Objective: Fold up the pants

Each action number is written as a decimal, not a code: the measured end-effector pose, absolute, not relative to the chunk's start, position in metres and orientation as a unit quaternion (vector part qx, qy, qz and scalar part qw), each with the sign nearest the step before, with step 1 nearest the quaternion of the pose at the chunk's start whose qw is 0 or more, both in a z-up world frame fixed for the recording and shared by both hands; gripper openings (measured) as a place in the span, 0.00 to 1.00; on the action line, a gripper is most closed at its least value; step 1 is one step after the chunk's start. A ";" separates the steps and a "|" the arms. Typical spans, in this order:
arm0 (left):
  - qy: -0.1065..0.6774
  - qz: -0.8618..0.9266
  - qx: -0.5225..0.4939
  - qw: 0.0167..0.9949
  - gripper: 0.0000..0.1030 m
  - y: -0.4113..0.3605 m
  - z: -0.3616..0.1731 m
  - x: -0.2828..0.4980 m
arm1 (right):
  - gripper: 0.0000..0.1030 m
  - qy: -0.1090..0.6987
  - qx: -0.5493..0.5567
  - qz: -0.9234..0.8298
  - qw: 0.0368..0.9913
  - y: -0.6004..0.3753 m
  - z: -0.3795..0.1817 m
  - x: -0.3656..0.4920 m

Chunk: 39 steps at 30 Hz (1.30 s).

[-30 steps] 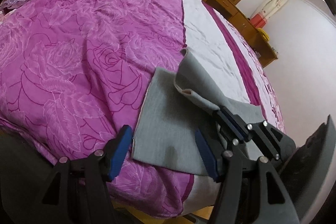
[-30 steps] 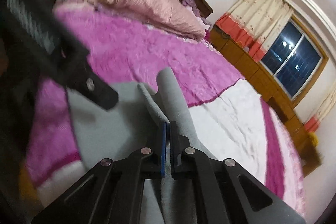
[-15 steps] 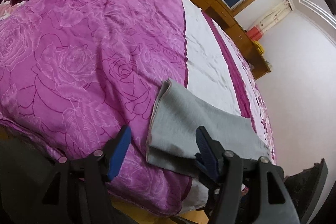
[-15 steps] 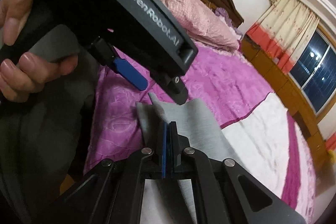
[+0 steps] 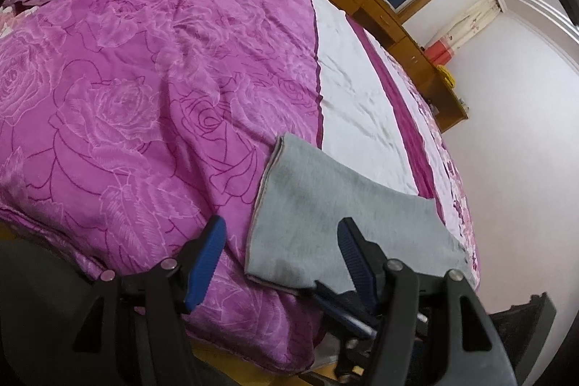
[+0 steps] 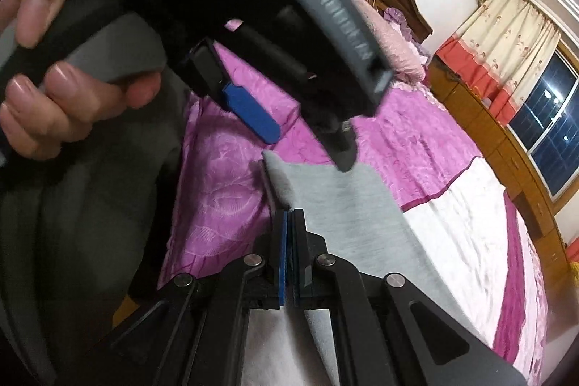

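Left wrist view: your left tongs [image 5: 278, 263] stand open above the near edge of the bed [image 5: 152, 104], with nothing between the blue pads [image 5: 204, 263]; the grey pants [image 5: 325, 216] lie folded flat on the purple rose-patterned quilt [image 5: 108, 132], their far end reaching the white strip of bedding [image 5: 358, 111] and their near end hanging toward the bed's edge. Part of your right tongs [image 5: 347, 317] shows dark and low beneath the right finger of the left pair. Right wrist view: your right tongs [image 6: 289, 219] are fully closed, pads pressed together just at the near corner of the pants [image 6: 343, 205]; whether a thin layer of cloth is nipped between them cannot be told, since the fabric edge meets the tips but is not clearly drawn in. Your left hand [image 6: 54, 85] grips the handle of the left tongs [image 6: 300, 140], which hover open over the folded panel's far left corner. Judged from the lie of the cloth, you are at the close of one fold, with the layer laid down and its edges roughly matched. The next move calls for releasing or withdrawing the right pair without dragging the corner, then taking a fresh hold on one short end with both pairs, so that the panel can be doubled again squarely while staying on the bed.
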<state>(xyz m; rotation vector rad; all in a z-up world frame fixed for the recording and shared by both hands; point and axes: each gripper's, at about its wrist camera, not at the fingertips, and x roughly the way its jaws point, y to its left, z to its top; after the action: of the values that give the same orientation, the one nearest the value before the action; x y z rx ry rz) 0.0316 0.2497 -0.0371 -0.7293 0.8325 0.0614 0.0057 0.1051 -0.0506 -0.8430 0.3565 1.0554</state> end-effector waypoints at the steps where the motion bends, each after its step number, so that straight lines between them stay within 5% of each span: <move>1: 0.394 0.028 -0.344 0.852 0.66 0.249 -0.036 0.032 | 0.00 0.167 -0.386 0.485 0.766 0.105 -0.052 0.003; 3: 0.390 0.025 -0.340 0.855 0.66 0.247 -0.033 0.033 | 0.00 0.170 -0.379 0.485 0.769 0.104 -0.050 -0.002; 8: 0.378 0.049 -0.292 0.877 0.66 0.231 -0.004 0.039 | 0.41 0.194 -0.285 0.494 0.798 0.081 -0.021 -0.004; 10: 0.366 0.042 -0.266 0.891 0.69 0.218 0.013 0.047 | 0.45 0.218 -0.232 0.496 0.808 0.065 -0.009 0.002; 21: 0.368 0.043 -0.158 0.915 0.71 0.142 -0.013 0.093 | 0.45 0.343 0.005 0.309 0.887 -0.064 -0.008 0.073; 26: 0.440 0.080 -0.102 0.888 0.40 0.138 -0.054 0.111 | 0.06 0.384 0.038 0.260 0.885 -0.085 -0.032 0.098; 29: 0.457 0.086 -0.108 0.879 0.38 0.143 -0.065 0.111 | 0.04 0.451 0.036 0.241 0.858 -0.087 -0.065 0.109; 39: 0.417 0.062 -0.116 0.899 0.21 0.122 -0.041 0.110 | 0.04 0.411 0.064 0.201 0.887 -0.114 -0.032 0.124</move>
<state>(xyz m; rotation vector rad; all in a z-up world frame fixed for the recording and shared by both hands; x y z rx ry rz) 0.1102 0.1220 -0.0413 -0.2397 0.8642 0.1291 0.1236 -0.1139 -0.0318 0.1326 0.8535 0.4182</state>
